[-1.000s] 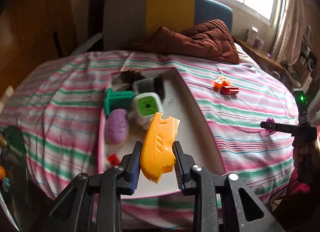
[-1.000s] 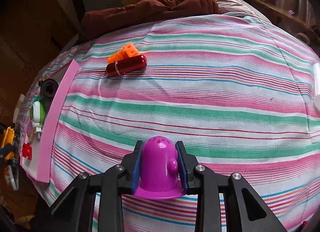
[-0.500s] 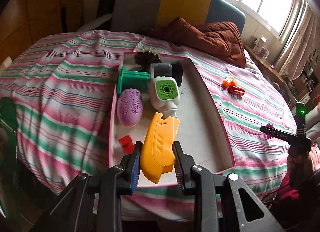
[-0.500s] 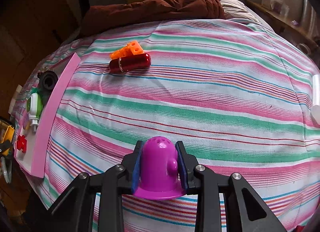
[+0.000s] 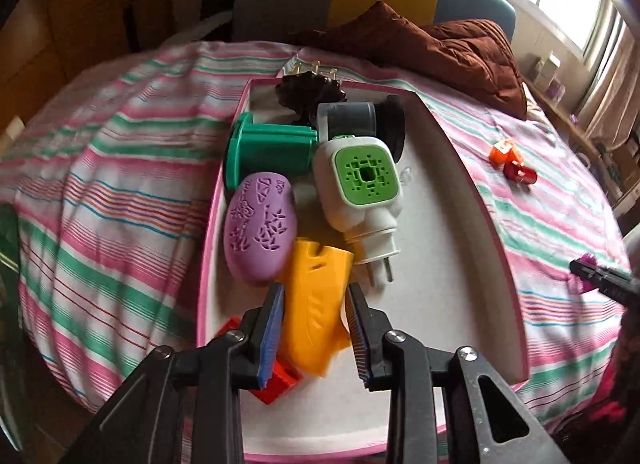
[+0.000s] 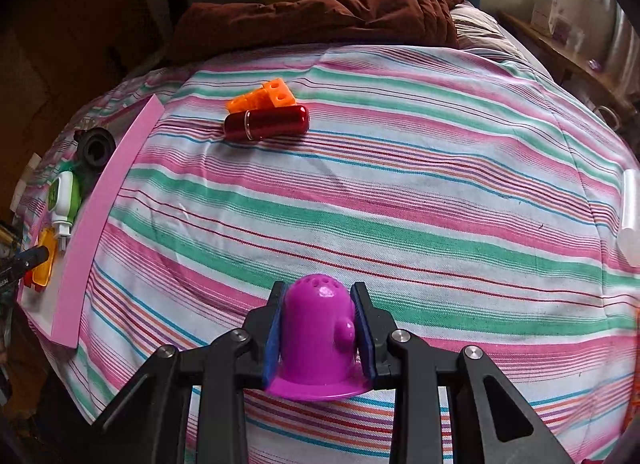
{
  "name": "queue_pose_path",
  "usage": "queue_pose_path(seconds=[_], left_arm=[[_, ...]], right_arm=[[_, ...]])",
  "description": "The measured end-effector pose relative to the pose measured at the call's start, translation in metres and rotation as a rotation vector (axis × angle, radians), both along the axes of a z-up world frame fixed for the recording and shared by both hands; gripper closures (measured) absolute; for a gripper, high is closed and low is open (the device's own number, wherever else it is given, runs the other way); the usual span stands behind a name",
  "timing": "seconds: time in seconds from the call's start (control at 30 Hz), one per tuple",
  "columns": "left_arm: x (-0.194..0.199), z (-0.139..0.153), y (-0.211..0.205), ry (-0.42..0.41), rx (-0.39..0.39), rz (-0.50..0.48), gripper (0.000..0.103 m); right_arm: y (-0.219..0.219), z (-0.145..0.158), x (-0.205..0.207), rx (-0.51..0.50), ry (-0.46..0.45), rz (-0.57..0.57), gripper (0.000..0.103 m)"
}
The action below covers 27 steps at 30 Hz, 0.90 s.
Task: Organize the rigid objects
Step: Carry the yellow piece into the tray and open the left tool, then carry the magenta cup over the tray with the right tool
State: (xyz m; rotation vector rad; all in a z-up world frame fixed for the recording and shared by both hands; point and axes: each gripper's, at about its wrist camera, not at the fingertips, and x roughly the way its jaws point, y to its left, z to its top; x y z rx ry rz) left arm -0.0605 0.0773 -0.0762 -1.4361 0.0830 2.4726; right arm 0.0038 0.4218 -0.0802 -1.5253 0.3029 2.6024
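Note:
My left gripper (image 5: pixel 314 326) is shut on a yellow plastic piece (image 5: pixel 316 304) and holds it low inside the pink-rimmed white tray (image 5: pixel 452 264), just in front of the purple oval (image 5: pixel 260 228) and the white-and-green plug-in device (image 5: pixel 362 188). A red block (image 5: pixel 276 378) lies under the left finger. My right gripper (image 6: pixel 320 328) is shut on a magenta dome-shaped piece (image 6: pixel 318 338) over the striped bedsheet, to the right of the tray (image 6: pixel 96 216). An orange block (image 6: pixel 264 96) and a dark red capsule (image 6: pixel 266 123) lie on the sheet ahead.
A green spool (image 5: pixel 268 152), a grey-black cylinder (image 5: pixel 360 120) and a dark brown object (image 5: pixel 310 92) fill the tray's far end. A brown quilt (image 6: pixel 320 8) lies at the bed's head. A side table stands at the right by the window.
My left gripper has moved forward and down into the tray with the yellow piece. My right gripper has stayed nearly still with the magenta piece, shifting slightly.

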Motion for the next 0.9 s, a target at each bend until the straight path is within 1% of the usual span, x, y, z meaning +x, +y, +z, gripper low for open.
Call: queue_pose_path(seconds=[0.13,0.27,0.4,0.6,0.8,0.9], left_arm=[[0.002,0.000,-0.004,0.001,0.003,0.014,0.067],[0.008,0.008,-0.007,0.041,-0.016,0.015,0.067],[0.013,0.022,-0.011,0.091,-0.038,0.028,0.067],[0.021,0.039,-0.018,0.133,-0.061,0.048,0.067],[0.030,0.051,-0.026,0.160,-0.047,0.051,0.067],[0.034,0.054,-0.030,0.172,-0.045,0.053,0.067]], right_arm=[[-0.001,-0.001,-0.001,0.006,-0.001,0.002,0.071],[-0.003,-0.001,-0.001,0.014,-0.001,0.004,0.071],[-0.004,-0.001,-0.001,0.023,0.000,0.002,0.071],[-0.008,-0.003,-0.001,0.043,-0.002,-0.010,0.071],[-0.009,-0.002,-0.001,0.051,-0.002,-0.033,0.071],[-0.012,-0.002,0.000,0.037,0.000,-0.049,0.071]])
